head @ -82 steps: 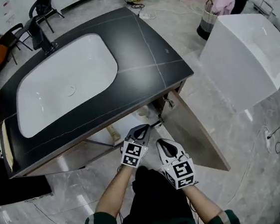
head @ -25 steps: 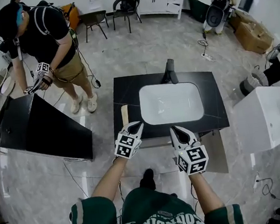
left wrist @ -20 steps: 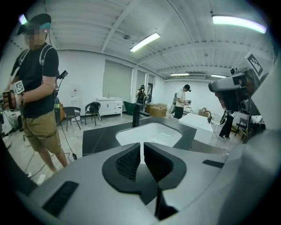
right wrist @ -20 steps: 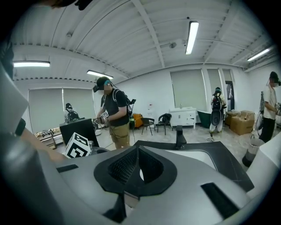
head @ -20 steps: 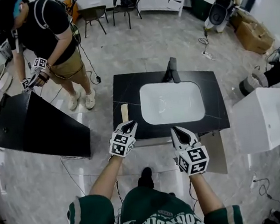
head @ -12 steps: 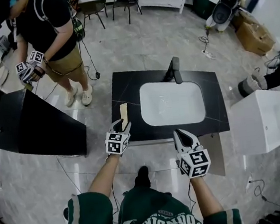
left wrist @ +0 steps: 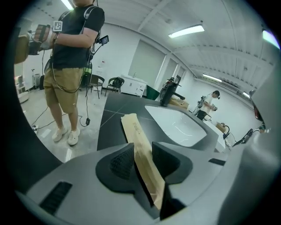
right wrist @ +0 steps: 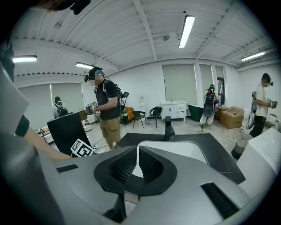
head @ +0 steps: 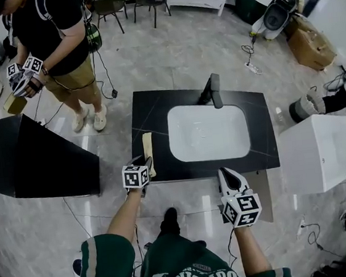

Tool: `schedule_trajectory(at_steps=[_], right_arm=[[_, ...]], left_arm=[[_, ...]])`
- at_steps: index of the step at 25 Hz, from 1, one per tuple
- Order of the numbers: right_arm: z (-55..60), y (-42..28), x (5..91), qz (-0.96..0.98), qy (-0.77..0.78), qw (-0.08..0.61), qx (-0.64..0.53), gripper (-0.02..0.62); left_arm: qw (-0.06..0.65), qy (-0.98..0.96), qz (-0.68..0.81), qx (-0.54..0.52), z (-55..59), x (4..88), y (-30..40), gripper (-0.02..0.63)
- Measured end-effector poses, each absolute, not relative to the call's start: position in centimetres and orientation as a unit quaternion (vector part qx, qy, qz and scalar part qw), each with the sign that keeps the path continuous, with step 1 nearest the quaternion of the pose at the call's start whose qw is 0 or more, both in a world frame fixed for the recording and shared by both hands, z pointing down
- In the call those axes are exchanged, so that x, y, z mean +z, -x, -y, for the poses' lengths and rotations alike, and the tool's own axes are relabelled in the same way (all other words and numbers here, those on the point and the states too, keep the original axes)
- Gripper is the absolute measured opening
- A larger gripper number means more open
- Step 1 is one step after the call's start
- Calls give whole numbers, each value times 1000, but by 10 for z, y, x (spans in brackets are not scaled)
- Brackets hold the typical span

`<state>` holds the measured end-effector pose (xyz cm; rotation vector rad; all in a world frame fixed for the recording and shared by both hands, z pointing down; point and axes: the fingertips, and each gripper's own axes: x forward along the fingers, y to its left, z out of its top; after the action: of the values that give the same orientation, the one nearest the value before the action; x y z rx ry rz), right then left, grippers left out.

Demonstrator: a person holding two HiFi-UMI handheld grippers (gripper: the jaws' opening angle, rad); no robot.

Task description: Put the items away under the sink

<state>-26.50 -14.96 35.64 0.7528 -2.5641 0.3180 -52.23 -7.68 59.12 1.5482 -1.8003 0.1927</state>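
- Round the white basin [head: 207,132]: black countertop [head: 261,124], black faucet [head: 214,90] at the far rim.
- Left of the basin, well apart: black cabinet [head: 33,160]; beyond that, a second person [head: 56,36] holding own grippers.
- Right of the basin: white block [head: 320,152]. Near right, under the counter edge: open cabinet door [head: 264,186].
- Tongs, left gripper [head: 145,164]: near left of the basin, jaws just opened, partly apart, straddling the near end of the tan strip [left wrist: 131,127]; pads right beside its sides, no squeeze evident.
- Tongs, right gripper [head: 225,173]: near side of the basin, off the counter edge, jaws together, empty.
- Look of the tan strip: long, thin, pale wood colour, faint print; lying on the countertop just left of the basin, parallel to its left edge.
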Motion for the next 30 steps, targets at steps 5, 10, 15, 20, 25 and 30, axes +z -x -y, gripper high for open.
schedule_trajectory(at_steps=[5,10,15,20,25,30], right_arm=[[152,256,359,925,-285,222,119,44],[153,248,358,923,-292,217,123,44],[150,241,354,924,-294,213,122,43],[144,226,351,924,-297,209,122,43],[137,202,345,926,-297,200,122,44],[125,159,332,929,-294,189,122,44]], left_arm=[[372,-602,701,90,80,597,523,99],[378,-599,700,93,82,598,521,54],[355,-603,706,106,81,588,516,17],[310,-630,701,122,83,570,493,12],[301,-639,699,111,81,550,460,12],[287,-640,705,102,65,525,413,12]])
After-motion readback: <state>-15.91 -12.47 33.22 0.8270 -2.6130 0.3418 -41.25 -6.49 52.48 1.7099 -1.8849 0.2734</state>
